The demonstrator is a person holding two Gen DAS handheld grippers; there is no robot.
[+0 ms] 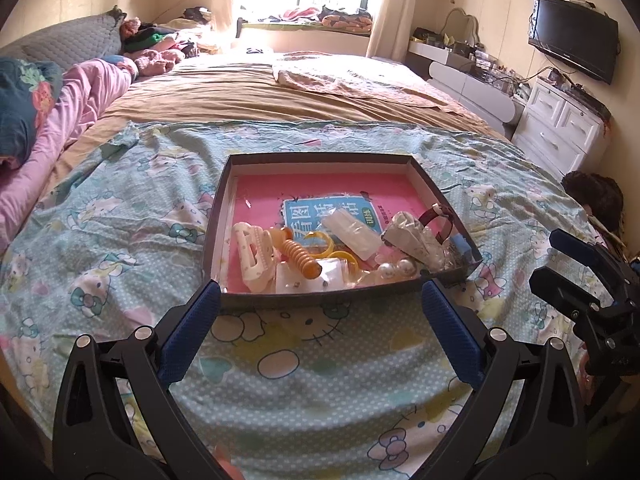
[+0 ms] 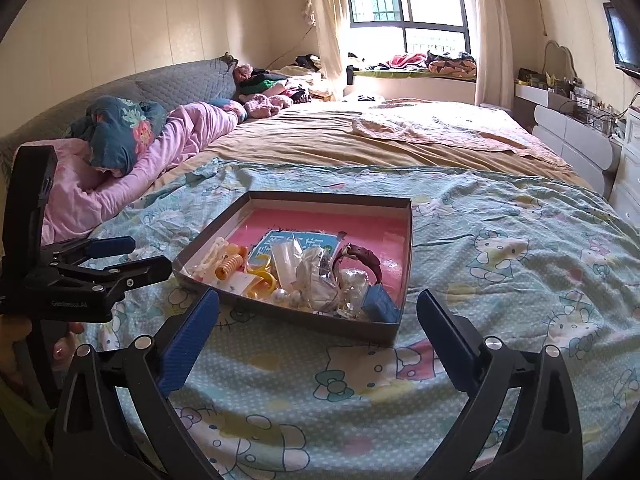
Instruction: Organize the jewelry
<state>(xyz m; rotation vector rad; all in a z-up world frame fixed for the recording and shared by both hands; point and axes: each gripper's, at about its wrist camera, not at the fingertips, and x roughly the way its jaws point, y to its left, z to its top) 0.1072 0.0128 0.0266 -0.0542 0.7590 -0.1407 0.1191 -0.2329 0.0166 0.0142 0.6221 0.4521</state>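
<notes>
A shallow dark box (image 1: 320, 300) with a pink lining lies on the Hello Kitty sheet; it also shows in the right wrist view (image 2: 408, 240). Its near half holds a white hair claw (image 1: 254, 254), an orange spiral tie (image 1: 302, 258), yellow rings (image 1: 346, 258), pearls (image 1: 396, 269), clear packets (image 1: 352, 234), a dark red watch (image 1: 442, 220) (image 2: 366, 261) and a small blue box (image 2: 380, 305). My left gripper (image 1: 320, 300) is open and empty just short of the box's near edge. My right gripper (image 2: 318, 310) is open and empty at the box's near right corner.
The box sits on a bed with a blue cartoon sheet (image 1: 120, 240) and a brown cover (image 1: 248, 92) behind. Pink bedding and pillows (image 2: 132, 168) lie at the left. White drawers (image 1: 560, 128) and a wall TV (image 1: 572, 36) stand at the right.
</notes>
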